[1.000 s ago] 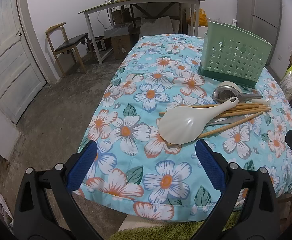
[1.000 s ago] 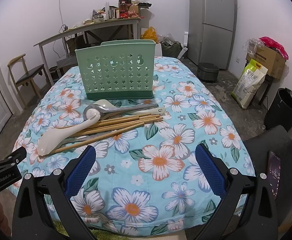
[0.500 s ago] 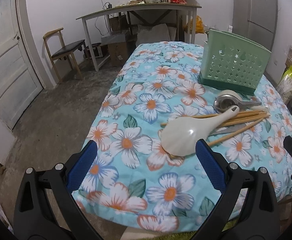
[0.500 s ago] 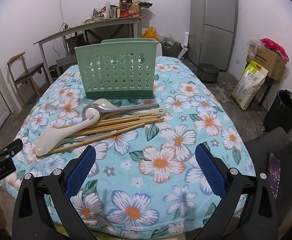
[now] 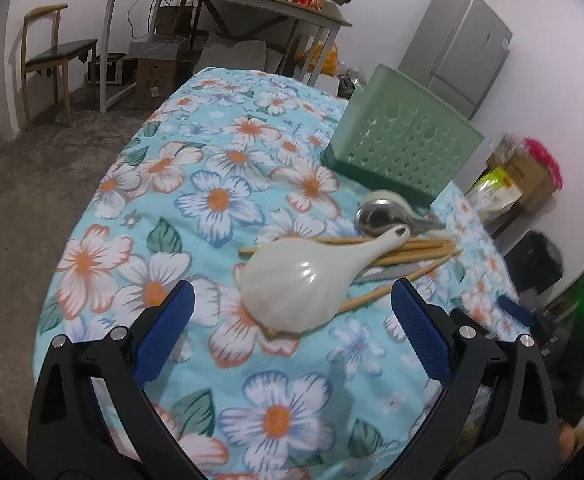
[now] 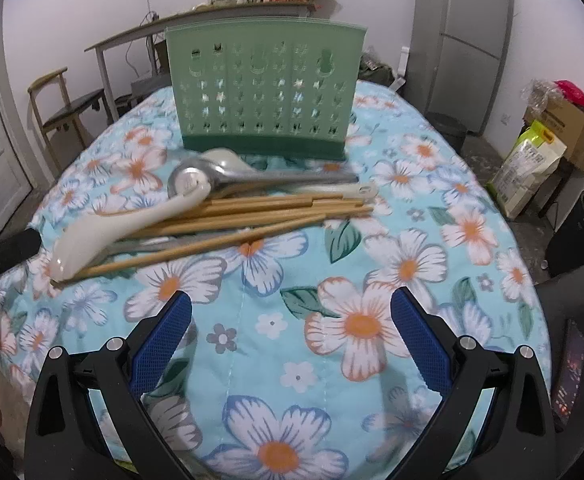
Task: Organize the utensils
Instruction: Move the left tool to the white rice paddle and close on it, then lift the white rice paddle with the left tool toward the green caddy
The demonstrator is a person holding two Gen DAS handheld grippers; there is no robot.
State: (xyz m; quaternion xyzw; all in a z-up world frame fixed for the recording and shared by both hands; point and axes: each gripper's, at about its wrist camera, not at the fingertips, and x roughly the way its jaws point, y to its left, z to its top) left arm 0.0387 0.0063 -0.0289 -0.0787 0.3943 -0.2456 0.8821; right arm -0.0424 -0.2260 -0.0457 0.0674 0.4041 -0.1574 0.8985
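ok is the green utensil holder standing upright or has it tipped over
Upright. The green utensil holder stands on its darker base on the floral tablecloth, perforated wall vertical, top edge level, behind the piled utensils. Its inside is hidden.

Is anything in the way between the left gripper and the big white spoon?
Nothing visible is. The left gripper is open, and the white spoon lies just ahead of it on top of the chopsticks, with only bare flowered cloth between.

table (image 6: 472, 184); floral cloth (image 6: 372, 280); on it: green holder (image 6: 264, 92); utensil pile (image 6: 212, 208)

White walls, grey concrete floor (image 5: 32, 184), wooden chair (image 5: 52, 60), cluttered desk (image 5: 228, 0), grey fridge (image 6: 464, 40)
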